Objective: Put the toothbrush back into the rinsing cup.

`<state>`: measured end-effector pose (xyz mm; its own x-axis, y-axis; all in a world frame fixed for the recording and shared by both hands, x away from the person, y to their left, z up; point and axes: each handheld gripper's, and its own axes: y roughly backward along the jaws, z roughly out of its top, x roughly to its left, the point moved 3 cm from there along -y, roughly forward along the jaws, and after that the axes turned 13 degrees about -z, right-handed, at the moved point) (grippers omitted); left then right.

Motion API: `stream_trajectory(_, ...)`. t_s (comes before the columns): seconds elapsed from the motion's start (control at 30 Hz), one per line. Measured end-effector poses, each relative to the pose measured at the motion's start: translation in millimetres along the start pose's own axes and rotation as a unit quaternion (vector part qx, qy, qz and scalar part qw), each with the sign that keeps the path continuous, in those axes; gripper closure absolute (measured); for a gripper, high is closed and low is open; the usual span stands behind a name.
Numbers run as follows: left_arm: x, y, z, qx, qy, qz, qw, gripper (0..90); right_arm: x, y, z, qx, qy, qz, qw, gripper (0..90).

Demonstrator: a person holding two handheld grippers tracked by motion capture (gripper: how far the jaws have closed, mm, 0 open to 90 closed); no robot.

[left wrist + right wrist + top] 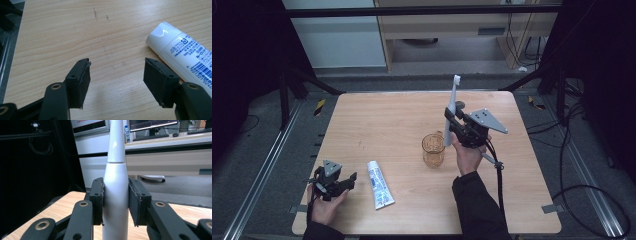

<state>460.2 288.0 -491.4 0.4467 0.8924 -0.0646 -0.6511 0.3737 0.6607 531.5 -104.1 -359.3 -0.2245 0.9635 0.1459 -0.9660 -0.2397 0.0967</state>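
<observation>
right gripper (451,119) holds a toothbrush (452,107) upright above the cup (433,150)
its fingers clamp the white handle, mid-right of the counter (377,125); left gripper (343,181) rests near-left, fingers wide, just beside the toothpaste tube (379,184).

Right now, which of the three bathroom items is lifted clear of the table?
The white toothbrush, clamped upright in the right tongs above the amber cup. The cup stands and the toothpaste tube lies flat on the table.
</observation>
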Motion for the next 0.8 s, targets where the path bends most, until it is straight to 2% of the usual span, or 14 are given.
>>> stream_trajectory(0.2,0.0,-0.1,0.0,0.001,-0.001,0.000,1.0000,37.8,7.1,-7.7,-5.5,-0.002,-0.002,0.007,1.0000,67.4)
stream_trajectory(0.53,0.0,-0.2,-0.2,0.000,0.000,0.000,1.0000,37.9,13.1,-17.5,-21.4,0.009,0.001,0.011,0.9999,67.3)
stream_trajectory(0.8,0.0,0.5,-0.1,-0.001,-0.001,0.001,1.0000,37.9,13.7,-23.1,-42.4,0.035,0.005,0.013,0.9993,67.3)
